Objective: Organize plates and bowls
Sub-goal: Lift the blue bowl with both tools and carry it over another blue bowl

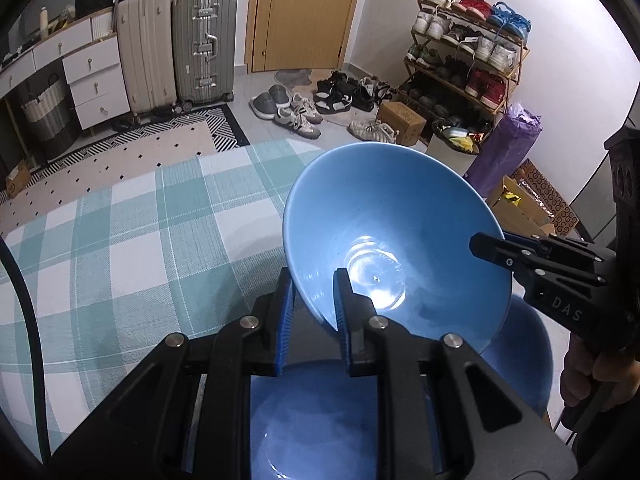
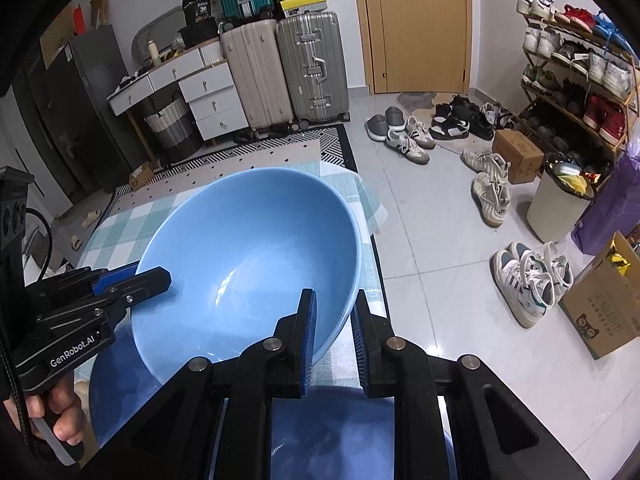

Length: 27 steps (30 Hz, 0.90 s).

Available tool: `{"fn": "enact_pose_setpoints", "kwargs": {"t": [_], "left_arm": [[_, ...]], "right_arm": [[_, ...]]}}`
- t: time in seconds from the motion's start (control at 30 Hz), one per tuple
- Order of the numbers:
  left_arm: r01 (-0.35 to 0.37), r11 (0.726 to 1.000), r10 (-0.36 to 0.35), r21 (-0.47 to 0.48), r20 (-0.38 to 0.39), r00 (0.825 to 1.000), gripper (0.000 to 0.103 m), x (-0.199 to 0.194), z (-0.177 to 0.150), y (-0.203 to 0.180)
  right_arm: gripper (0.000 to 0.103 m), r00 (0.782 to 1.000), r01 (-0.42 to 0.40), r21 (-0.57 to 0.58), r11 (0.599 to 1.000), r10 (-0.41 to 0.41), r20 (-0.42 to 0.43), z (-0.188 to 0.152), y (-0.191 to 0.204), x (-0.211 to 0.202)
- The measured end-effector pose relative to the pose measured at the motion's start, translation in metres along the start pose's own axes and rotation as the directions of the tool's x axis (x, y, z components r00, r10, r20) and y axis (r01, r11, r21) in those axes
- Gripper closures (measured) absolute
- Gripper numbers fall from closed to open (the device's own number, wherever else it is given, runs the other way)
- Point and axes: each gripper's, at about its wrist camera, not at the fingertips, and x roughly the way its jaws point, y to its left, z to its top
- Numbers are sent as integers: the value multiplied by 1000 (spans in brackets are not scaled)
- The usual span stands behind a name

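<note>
From the left wrist camera, a light blue bowl (image 1: 396,240) hangs tilted above the checked tablecloth (image 1: 120,240), empty, with a glare spot on its bottom. The left gripper (image 1: 312,300) is clamped on the near rim, one blue-padded finger inside the bowl and one outside. The right gripper (image 1: 500,248) reaches in from the right edge and pinches the opposite rim, with a hand (image 1: 588,376) around its handle. Below the lifted bowl lies another blue dish (image 1: 312,420), partly hidden by the gripper body; whether it is a plate or a bowl cannot be told. Beyond the table stand two suitcases (image 1: 176,48), a wooden door (image 1: 304,12) and a loaded shoe rack (image 1: 464,48). From the right wrist camera, the same bowl (image 2: 256,256) fills the centre, empty and tipped. The right gripper (image 2: 334,320) is closed on its rim, which passes between the pads. The left gripper (image 2: 132,276) grips the far rim from the left side, a hand (image 2: 56,408) on its grip. A white bin (image 2: 560,208) holding rubbish stands on the tiled floor (image 2: 432,248) among scattered shoes.
</note>
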Motion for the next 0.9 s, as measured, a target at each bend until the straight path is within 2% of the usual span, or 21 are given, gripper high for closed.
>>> {"fn": "enact_pose_setpoints", "kwargs": {"t": [0.9], "left_arm": [[-7,1000,7,-3,119,993,87,-151,-22,-23]], "right_arm": [[85,993,-27,-54,998,34,117,-15,46,-104]]}}
